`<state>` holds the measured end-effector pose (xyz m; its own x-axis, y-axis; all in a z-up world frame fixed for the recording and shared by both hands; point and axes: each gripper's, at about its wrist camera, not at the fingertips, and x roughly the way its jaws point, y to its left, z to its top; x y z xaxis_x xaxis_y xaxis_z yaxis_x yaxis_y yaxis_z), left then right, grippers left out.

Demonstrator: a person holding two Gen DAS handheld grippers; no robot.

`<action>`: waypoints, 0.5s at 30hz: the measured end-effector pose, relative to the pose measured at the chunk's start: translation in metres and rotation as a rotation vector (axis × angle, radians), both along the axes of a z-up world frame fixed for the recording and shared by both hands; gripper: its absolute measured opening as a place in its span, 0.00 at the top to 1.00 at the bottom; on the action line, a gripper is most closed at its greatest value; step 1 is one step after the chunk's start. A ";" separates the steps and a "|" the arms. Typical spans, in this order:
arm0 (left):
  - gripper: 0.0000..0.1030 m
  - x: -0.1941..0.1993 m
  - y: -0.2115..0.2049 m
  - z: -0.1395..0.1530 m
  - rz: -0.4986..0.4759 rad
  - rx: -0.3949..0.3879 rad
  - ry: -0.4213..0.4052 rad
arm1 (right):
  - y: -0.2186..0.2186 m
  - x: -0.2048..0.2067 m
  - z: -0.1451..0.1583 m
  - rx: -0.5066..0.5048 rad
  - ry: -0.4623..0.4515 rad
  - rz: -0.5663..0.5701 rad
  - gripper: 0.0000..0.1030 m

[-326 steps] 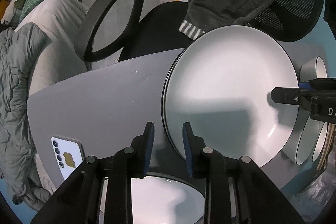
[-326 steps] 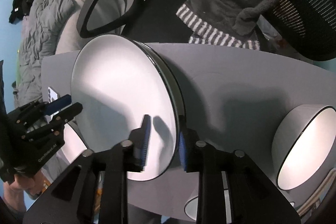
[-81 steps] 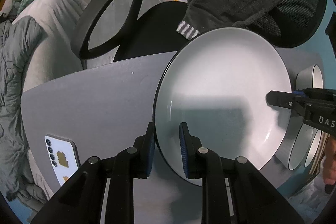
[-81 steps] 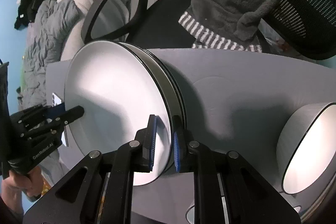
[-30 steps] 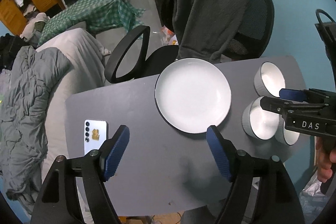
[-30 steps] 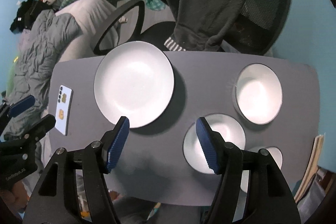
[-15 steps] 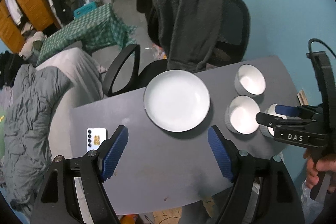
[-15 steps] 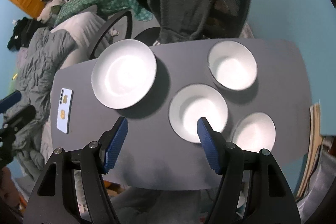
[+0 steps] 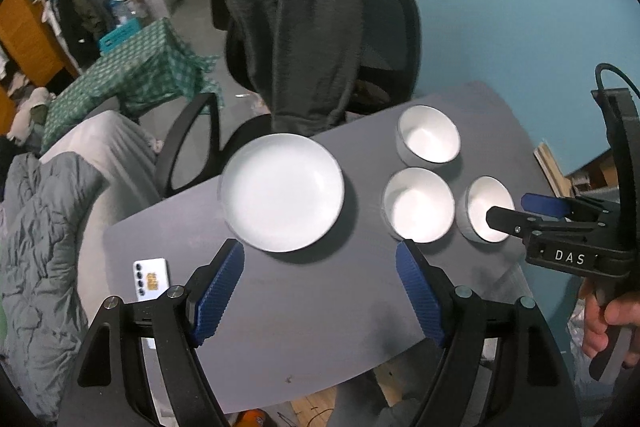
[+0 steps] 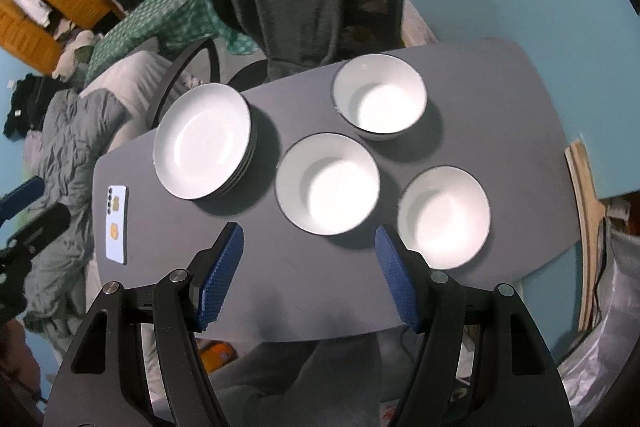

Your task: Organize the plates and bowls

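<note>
A stack of white plates lies on the left half of the grey table. Three white bowls stand apart on the right half: a far one, a middle one and a near-right one. My left gripper is open and empty, high above the table's front. My right gripper is open and empty, also high above the front edge; it shows in the left wrist view at the right.
A white phone lies at the table's left edge. A black office chair with a dark grey garment stands behind the table. A grey quilt lies to the left. A blue wall is at the right.
Both grippers have kept rising and pulling back from the table, so plates and bowls look smaller. Earlier both were shut on the plate's rim; now both are open and empty.
</note>
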<state>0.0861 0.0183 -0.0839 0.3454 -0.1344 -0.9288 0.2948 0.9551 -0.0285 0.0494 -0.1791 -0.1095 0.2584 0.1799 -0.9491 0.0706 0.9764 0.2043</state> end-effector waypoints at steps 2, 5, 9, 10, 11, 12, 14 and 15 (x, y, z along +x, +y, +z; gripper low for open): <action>0.23 0.002 -0.008 -0.002 -0.021 -0.009 0.010 | -0.006 -0.003 0.001 -0.001 -0.001 -0.017 0.34; 0.23 0.005 -0.021 -0.004 -0.048 -0.007 0.020 | -0.015 -0.005 0.003 0.003 -0.002 -0.043 0.34; 0.23 0.012 -0.040 -0.009 -0.089 0.009 0.027 | -0.027 -0.005 0.002 0.007 0.002 -0.069 0.34; 0.23 0.013 -0.043 -0.010 -0.095 0.012 0.028 | -0.030 -0.004 0.002 0.006 0.003 -0.072 0.34; 0.23 0.015 -0.047 -0.011 -0.100 0.016 0.032 | -0.034 -0.003 0.001 0.005 0.003 -0.075 0.34; 0.23 0.017 -0.051 -0.013 -0.105 0.017 0.037 | -0.036 -0.002 0.000 0.005 0.005 -0.076 0.34; 0.23 0.021 -0.057 -0.016 -0.106 0.019 0.047 | -0.041 0.000 -0.002 0.008 0.012 -0.080 0.34; 0.23 0.023 -0.059 -0.017 -0.106 0.017 0.052 | -0.044 0.002 -0.004 0.013 0.015 -0.079 0.34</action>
<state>0.1092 -0.0408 -0.1012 0.2817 -0.1518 -0.9474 0.3931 0.9190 -0.0304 0.0517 -0.2227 -0.1131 0.2584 0.1722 -0.9506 0.1505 0.9648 0.2157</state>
